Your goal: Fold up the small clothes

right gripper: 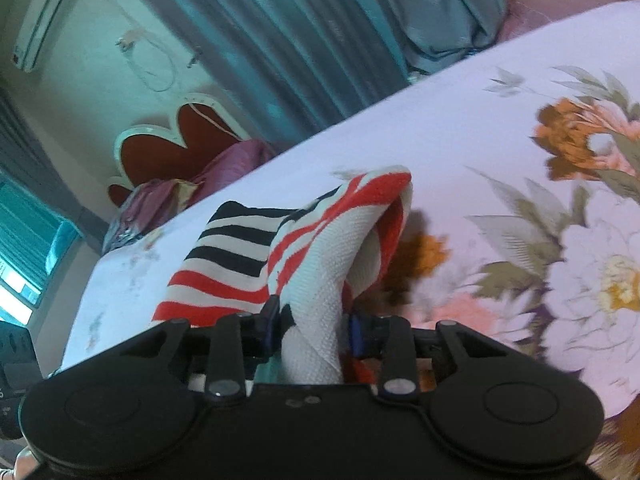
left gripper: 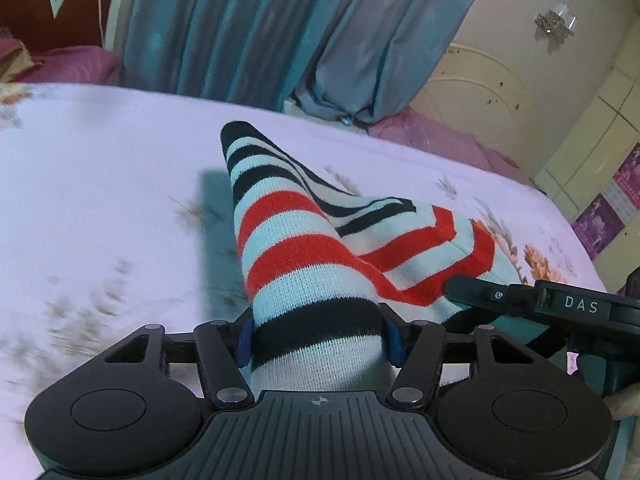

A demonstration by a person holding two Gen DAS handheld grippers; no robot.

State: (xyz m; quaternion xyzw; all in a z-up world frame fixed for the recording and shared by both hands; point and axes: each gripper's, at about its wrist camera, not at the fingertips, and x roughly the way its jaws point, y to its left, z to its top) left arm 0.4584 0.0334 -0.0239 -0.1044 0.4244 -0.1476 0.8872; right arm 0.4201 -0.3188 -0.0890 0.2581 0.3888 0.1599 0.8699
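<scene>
A small knitted garment (left gripper: 296, 248) with black, red and pale blue stripes lies partly lifted off the floral bedsheet (left gripper: 100, 160). In the left wrist view, my left gripper (left gripper: 320, 332) is shut on one end, the blue pads pressing the fabric from both sides. The right gripper's black finger (left gripper: 480, 294) reaches into the cloth's right side. In the right wrist view, my right gripper (right gripper: 314, 324) is shut on a bunched white and red fold of the same garment (right gripper: 240, 256), which drapes away onto the sheet (right gripper: 500, 160).
Teal curtains (left gripper: 248, 28) hang behind the bed. A red headboard with a white rim (left gripper: 56, 4) and a pink pillow (left gripper: 76, 66) sit at the far left. A cream wardrobe (left gripper: 592, 128) stands to the right. An air conditioner (right gripper: 44, 20) is on the wall.
</scene>
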